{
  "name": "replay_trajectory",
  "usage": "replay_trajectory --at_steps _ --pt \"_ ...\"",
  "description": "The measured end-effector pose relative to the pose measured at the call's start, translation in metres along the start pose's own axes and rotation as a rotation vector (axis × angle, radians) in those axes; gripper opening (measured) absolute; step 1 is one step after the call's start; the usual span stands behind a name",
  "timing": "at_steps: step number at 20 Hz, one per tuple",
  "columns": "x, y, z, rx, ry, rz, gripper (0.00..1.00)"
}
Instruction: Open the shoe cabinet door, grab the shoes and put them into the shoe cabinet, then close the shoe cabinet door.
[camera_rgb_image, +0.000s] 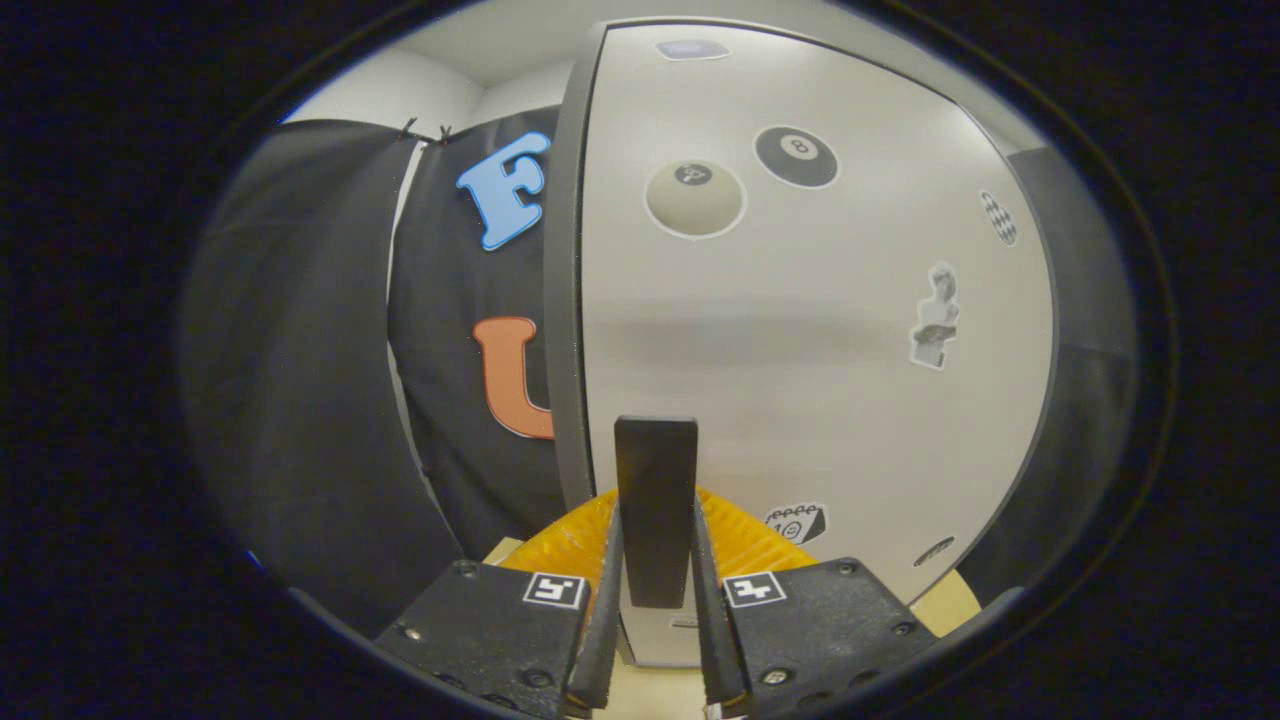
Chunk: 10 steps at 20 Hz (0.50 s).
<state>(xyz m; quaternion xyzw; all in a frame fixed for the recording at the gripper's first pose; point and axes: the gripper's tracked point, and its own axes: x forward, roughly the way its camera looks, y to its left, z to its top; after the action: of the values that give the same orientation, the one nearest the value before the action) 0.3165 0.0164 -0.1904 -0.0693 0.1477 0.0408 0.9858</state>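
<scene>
Black cloth walls hang left of the pale shoe cabinet door (800, 340), which carries several stickers (796, 156). At the door's left side, the tool (655, 580) sits clamped on its black handle (655, 500), both fingers (603, 610) pressing it.

Shoe cabinet door (800, 330): flat pale grey panel with a dark grey edge band, standing upright directly ahead of the hand-held gripper (656, 600). Surface carries several stickers: a cream ball and a black eight-ball high up, a small bust figure toward the right, a small block-shaped one low down near the fingers. Door handle (656, 505): black, flat, rectangular bar, vertical, mounted low near the door's left edge. It sits between the two fingers, which lie close along both of its sides and appear to touch it.
</scene>
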Motion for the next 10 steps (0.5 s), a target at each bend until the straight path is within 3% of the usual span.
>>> replay_trajectory --at_steps 10 --pt "-0.027 0.002 -0.003 0.011 -0.009 0.020 0.29"
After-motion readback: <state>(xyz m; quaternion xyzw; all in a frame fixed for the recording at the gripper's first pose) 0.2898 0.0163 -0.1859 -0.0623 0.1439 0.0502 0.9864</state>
